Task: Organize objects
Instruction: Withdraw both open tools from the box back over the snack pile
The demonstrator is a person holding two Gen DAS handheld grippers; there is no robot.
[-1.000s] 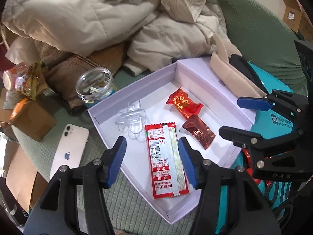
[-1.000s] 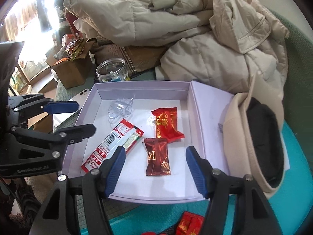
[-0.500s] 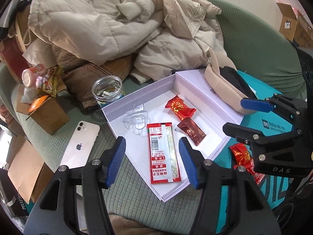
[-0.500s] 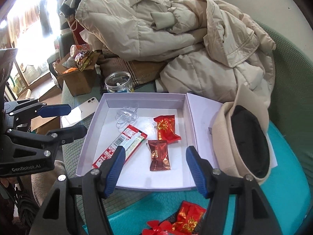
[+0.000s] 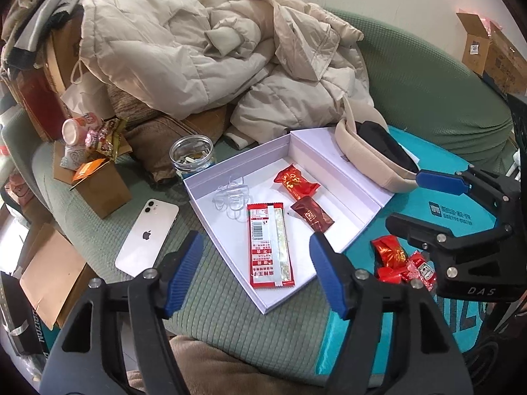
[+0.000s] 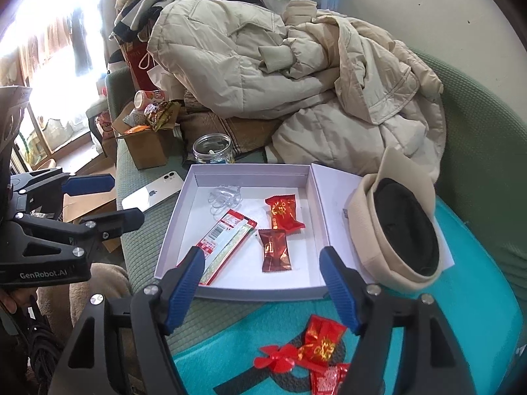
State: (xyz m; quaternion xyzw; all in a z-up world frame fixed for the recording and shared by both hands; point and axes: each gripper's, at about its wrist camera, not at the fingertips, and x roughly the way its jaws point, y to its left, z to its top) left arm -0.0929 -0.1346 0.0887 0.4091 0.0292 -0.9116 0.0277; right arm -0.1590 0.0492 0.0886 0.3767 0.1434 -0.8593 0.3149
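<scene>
An open white box lies on the green cushion. Inside it are a long red-and-white sachet, a bright red candy, a dark red candy and a clear plastic piece. More red wrapped candies lie outside on the teal bag. My left gripper hovers above the box's near corner, jaws opening, nothing between them. My right gripper hangs over the box's front edge, jaws opening and empty.
A white phone lies left of the box, a glass jar behind it. A beige cap rests on the box lid. A cream jacket is piled behind; a brown snack carton stands left.
Both grippers have pulled back and up from the box, so it looks smaller and the loose red candies on the teal bag have come into view. Both pairs of jaws stand wider.
</scene>
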